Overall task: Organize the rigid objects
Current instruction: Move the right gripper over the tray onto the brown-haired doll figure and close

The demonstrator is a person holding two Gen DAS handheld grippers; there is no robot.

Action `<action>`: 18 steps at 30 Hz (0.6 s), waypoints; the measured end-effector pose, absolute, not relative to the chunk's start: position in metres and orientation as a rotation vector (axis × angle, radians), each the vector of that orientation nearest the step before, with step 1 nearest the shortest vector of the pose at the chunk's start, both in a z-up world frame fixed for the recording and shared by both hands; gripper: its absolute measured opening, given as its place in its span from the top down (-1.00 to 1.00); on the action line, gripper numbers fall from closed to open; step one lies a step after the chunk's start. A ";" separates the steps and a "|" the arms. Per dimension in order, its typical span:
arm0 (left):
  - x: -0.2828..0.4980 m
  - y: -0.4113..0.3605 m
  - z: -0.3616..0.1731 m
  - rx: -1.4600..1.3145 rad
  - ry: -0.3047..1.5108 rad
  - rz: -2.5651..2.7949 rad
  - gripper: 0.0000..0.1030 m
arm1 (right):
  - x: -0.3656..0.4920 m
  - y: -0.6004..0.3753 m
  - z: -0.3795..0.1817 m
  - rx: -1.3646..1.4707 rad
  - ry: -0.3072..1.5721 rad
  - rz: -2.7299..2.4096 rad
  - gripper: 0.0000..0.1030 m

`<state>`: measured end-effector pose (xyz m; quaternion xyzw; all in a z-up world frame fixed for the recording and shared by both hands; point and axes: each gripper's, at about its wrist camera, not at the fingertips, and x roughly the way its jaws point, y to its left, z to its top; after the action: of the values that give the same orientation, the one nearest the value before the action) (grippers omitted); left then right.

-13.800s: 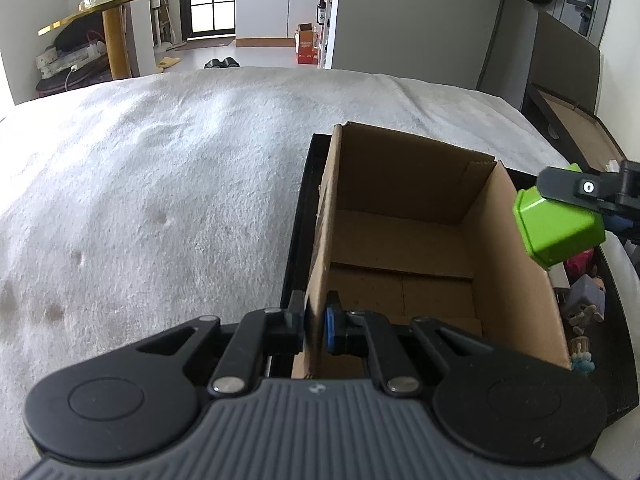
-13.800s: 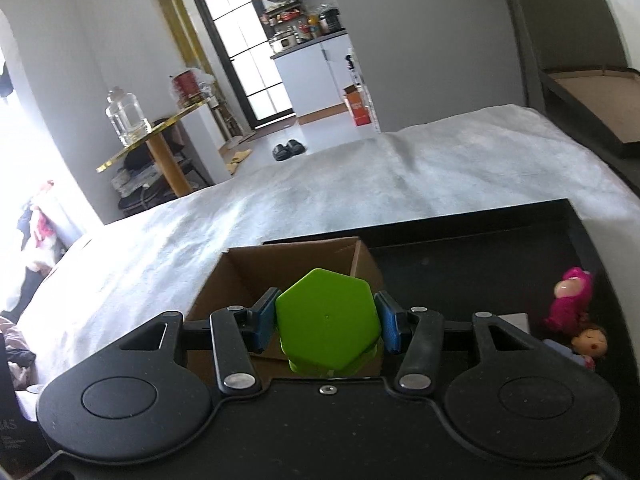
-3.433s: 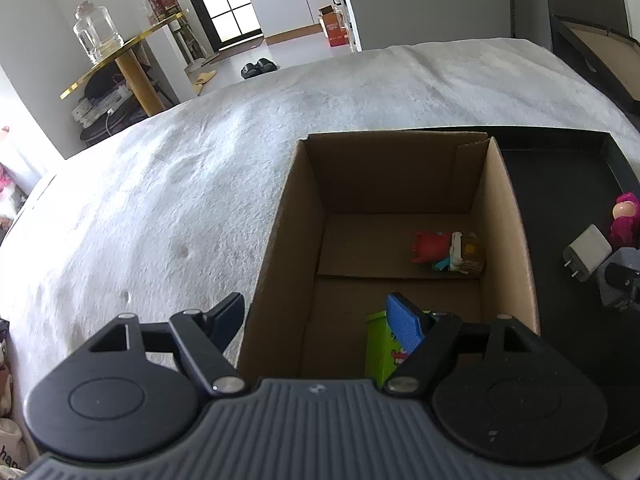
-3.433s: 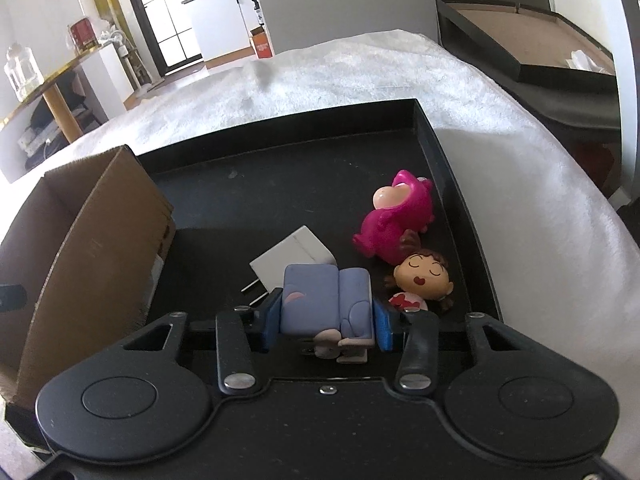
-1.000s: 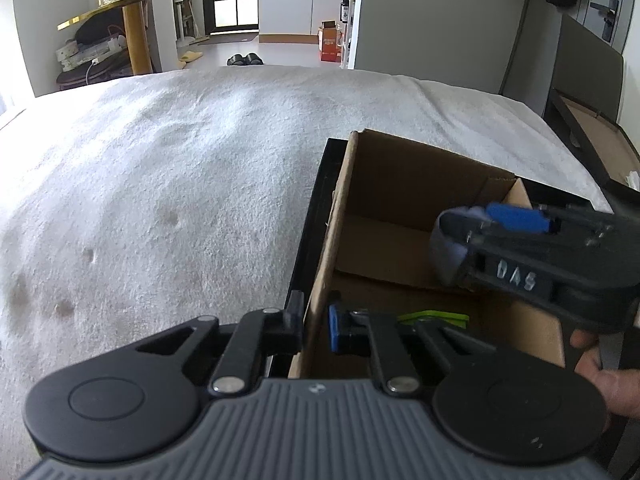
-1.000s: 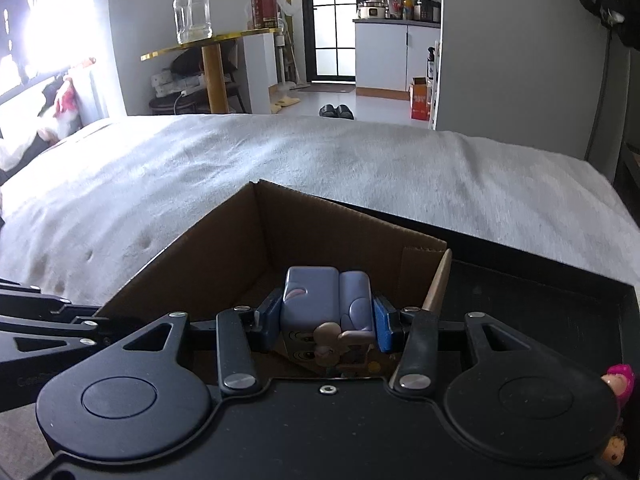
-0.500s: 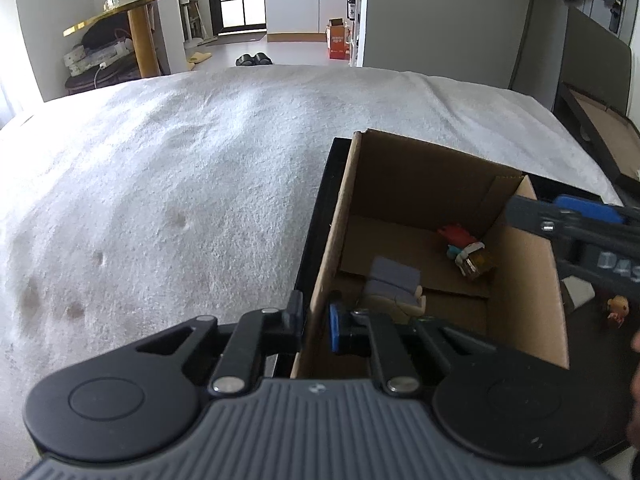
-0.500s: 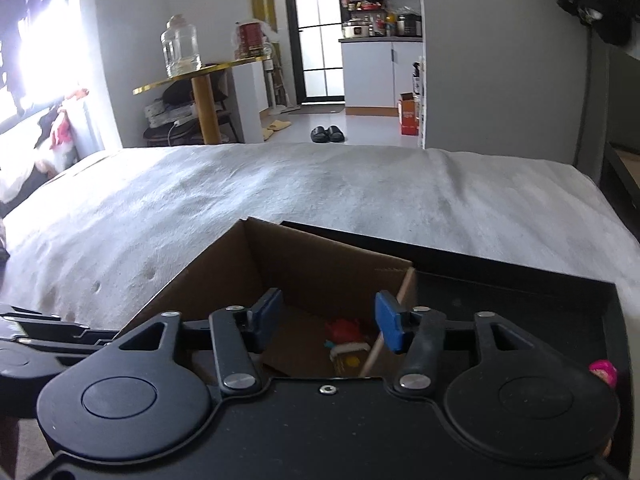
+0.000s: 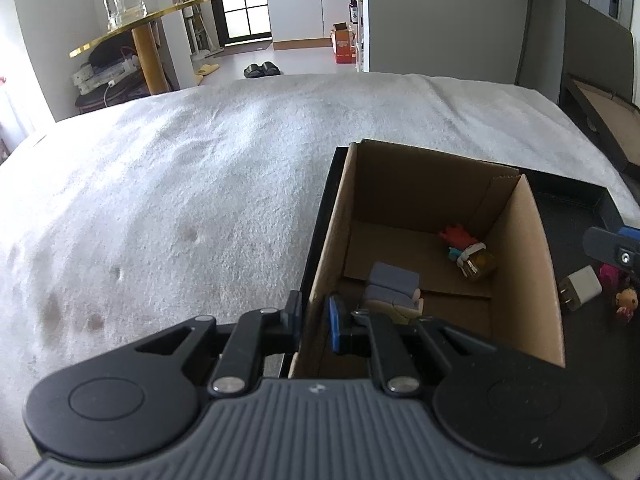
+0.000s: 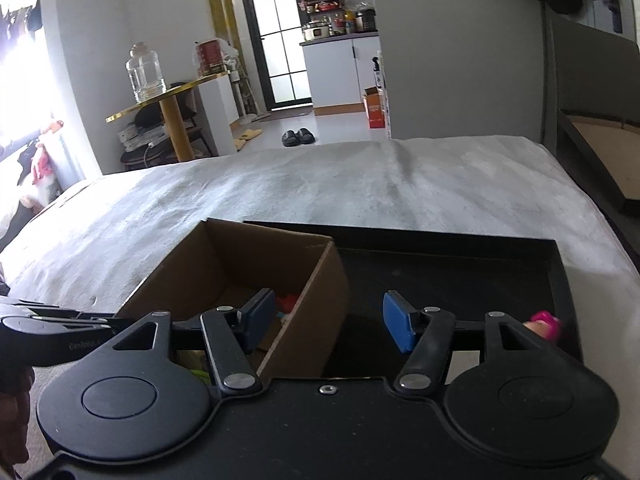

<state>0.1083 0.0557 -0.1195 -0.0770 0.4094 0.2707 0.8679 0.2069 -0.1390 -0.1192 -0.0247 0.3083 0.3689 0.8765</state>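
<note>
Behind the cardboard box's (image 9: 536, 272) near wall, a green item is mostly hidden; that wall is straddled by the left tool (image 9: 314, 320), jaws opening; the right tool (image 10: 326, 326) is spread, opening, empty.

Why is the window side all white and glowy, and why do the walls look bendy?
In the right wrist view, daylight at the left edge washes out to white; in the left wrist view the same glare whitens the blanket. Both fisheye views curve straight walls near the edges. The cardboard box is shadowed inside.
</note>
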 end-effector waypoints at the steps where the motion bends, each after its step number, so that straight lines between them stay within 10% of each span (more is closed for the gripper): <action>1: 0.109 0.055 -0.119 -0.156 0.863 0.563 0.69 | 0.207 -0.142 -0.120 -0.047 0.649 0.767 -0.17; 18: 0.120 0.031 -0.115 -0.053 0.907 0.559 -0.41 | 0.218 -0.190 -0.142 -0.011 0.728 0.645 -0.77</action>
<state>0.1201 0.0307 -0.1155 -0.0253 0.4322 0.2665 0.8611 0.2181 -0.1901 -0.1421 -0.0051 0.3499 0.3098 0.8841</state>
